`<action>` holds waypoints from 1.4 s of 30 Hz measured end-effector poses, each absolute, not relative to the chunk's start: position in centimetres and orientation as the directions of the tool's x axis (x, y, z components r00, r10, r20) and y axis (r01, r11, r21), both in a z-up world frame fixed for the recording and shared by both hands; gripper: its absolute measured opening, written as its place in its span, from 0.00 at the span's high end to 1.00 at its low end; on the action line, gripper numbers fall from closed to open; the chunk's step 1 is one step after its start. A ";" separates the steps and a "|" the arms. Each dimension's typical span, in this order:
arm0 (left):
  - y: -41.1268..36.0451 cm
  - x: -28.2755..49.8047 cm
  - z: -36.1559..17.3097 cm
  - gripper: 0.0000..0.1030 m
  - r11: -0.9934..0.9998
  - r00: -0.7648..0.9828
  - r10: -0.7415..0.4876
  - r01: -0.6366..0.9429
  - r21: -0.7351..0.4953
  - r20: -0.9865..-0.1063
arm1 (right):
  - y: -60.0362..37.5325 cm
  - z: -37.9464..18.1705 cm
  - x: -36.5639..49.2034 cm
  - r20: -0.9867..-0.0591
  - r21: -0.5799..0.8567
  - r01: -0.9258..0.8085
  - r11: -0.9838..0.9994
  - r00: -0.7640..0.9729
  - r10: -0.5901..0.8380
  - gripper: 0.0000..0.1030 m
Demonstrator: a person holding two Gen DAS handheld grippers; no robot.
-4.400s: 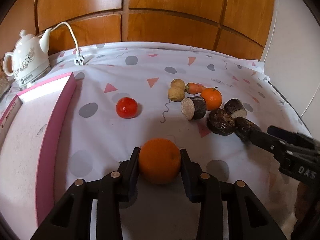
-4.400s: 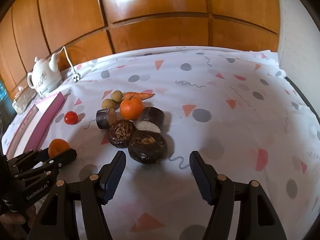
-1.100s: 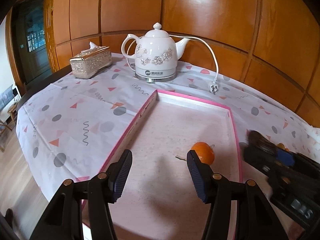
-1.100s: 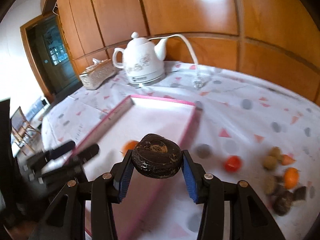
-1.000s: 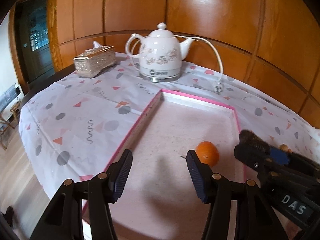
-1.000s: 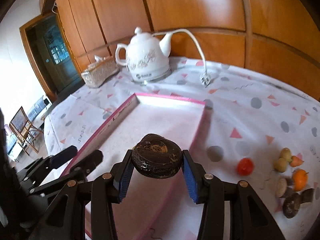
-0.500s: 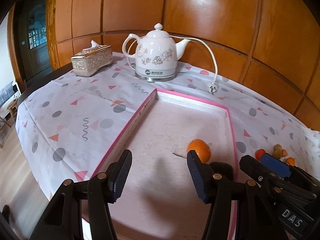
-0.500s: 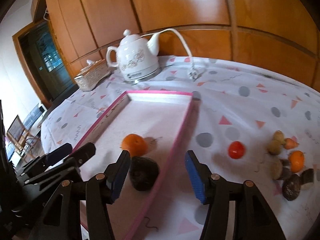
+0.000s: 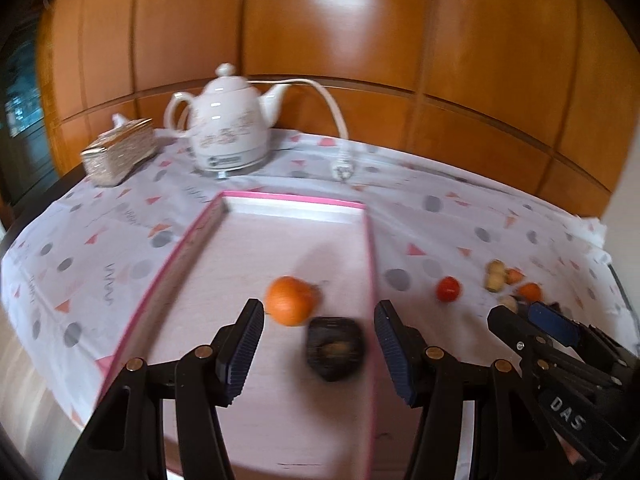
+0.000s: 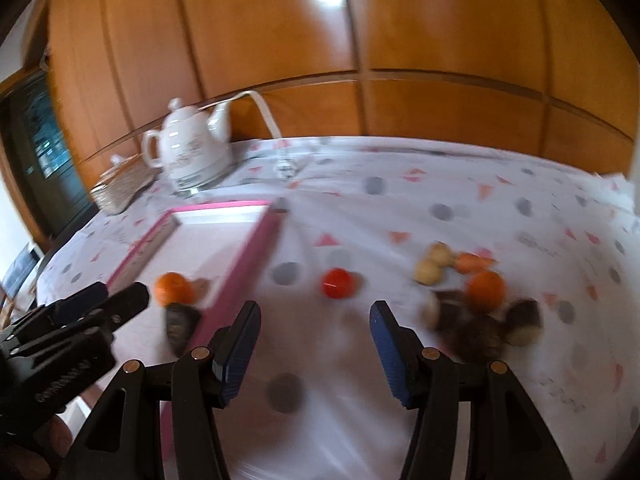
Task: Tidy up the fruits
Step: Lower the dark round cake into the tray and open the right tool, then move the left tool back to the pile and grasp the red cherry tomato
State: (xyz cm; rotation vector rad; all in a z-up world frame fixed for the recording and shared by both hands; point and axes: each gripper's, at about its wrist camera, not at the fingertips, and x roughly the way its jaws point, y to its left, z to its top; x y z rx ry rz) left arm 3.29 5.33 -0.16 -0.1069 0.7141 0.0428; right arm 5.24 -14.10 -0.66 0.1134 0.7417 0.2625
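Lying dark, wrinkled: fruit (image 9: pixel 334 347) beside orange (image 9: pixel 291 300).

Each camera is sitting just behind its own two fingers and looking forward and downward along them at the clothed table. The left wrist view is facing the pink-rimmed tray (image 9: pixel 370 240), which is lying between and beyond its jaws, close in. The right wrist view is facing bare cloth between its jaws, with the tray (image 10: pixel 244 264) beyond its left jaw. Both are sharing the tray, the white kettle (image 9: pixel 230 128) (image 10: pixel 192 148) far ahead, and the wooden wall (image 9: pixel 360 32) (image 10: pixel 360 20).
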 end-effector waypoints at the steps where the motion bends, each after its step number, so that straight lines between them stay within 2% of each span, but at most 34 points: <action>1: 4.7 3.4 -0.1 0.43 0.995 0.755 -0.013 -0.054 -0.082 -0.655 | -14.9 -0.9 5.1 -0.656 0.190 -0.170 0.967 0.711 0.253 0.44; 10: -1.0 5.5 -0.8 0.43 0.991 0.721 -0.133 0.117 -0.070 -0.681 | -21.4 -2.3 4.2 -0.676 0.180 0.000 0.984 0.727 0.124 0.44; 17: -4.1 8.9 -3.1 0.44 0.980 0.662 -0.194 0.166 -0.111 -0.724 | -24.5 -3.1 4.1 -0.690 0.191 0.084 0.978 0.720 0.073 0.44; 29: -5.7 13.4 -5.1 0.44 0.986 0.648 -0.162 0.135 -0.096 -0.744 | -27.0 -3.5 4.5 -0.695 0.208 0.129 0.970 0.717 0.054 0.44; 30: -5.7 13.8 -5.4 0.45 0.987 0.645 -0.156 0.131 -0.093 -0.748 | -27.2 -3.5 4.6 -0.695 0.212 0.131 0.969 0.717 0.055 0.44; 32: -5.8 14.3 -6.1 0.60 0.988 0.635 -0.149 0.124 -0.090 -0.758 | -27.7 -3.5 4.8 -0.695 0.215 0.142 0.966 0.718 0.049 0.44; 35: -5.7 14.8 -6.9 0.73 0.989 0.622 -0.145 0.107 -0.100 -0.769 | -28.3 -3.6 5.2 -0.699 0.220 0.150 0.964 0.713 0.048 0.44; 42: -5.6 13.4 -6.5 0.74 0.988 0.646 -0.152 0.117 -0.100 -0.748 | -29.0 -4.2 5.3 -0.709 0.226 0.163 0.960 0.704 0.047 0.44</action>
